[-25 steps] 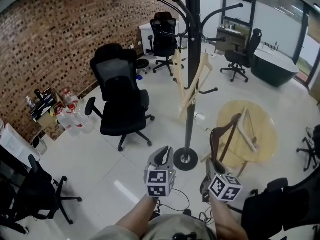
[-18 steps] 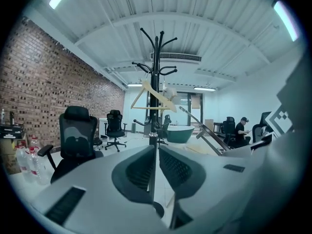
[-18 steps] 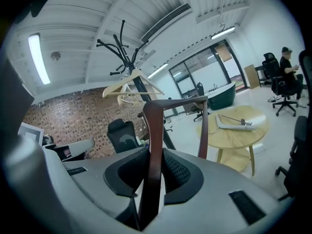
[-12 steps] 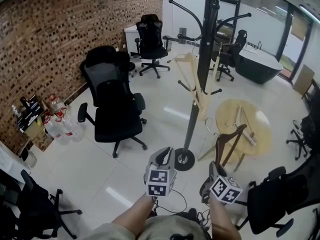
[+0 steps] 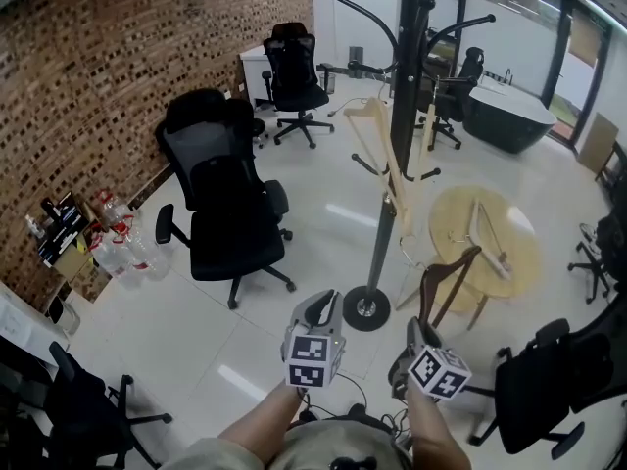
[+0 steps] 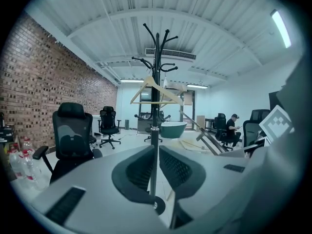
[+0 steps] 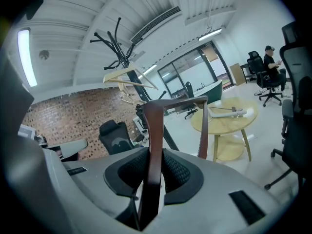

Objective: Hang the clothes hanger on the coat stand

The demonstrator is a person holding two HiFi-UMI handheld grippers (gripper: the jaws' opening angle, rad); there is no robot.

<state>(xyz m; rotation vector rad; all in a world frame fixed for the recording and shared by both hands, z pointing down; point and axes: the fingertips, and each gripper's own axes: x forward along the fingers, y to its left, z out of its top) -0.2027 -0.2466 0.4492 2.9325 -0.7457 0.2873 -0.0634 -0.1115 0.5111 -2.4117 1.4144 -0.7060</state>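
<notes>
The right hand-held gripper (image 5: pixel 415 341) was clamped, jaws about half apart, on one flat arm of a dark brown wooden hanger (image 5: pixel 446 280). The right gripper view showed its ribbed black pads pressing that smooth arm (image 7: pixel 155 130) from both sides, while the hanger's other arm rose just to the right. The left hand-held gripper (image 5: pixel 318 309) was empty. Its own view showed the jaws (image 6: pixel 155 165) almost together, with only a slit between them and the stand's pole seen through it.

Beyond both stood the coat stand (image 5: pixel 390 213), a thin black metal pole on a round base with curved hooks at the top. A pale wooden hanger (image 5: pixel 377 155) hung on it. The held dark hanger was near the right of the base, apart from the stand. Behind it was a round, light wood counter (image 5: pixel 524 262) with another pale hanger (image 5: pixel 487 241) lying on it.

To the left were a black mesh office chair (image 5: pixel 230 213), clear bottles (image 5: pixel 122 248) and a rough brick wall (image 5: pixel 118 57). Only the gripper views showed a seated person (image 6: pixel 233 126) far off.
</notes>
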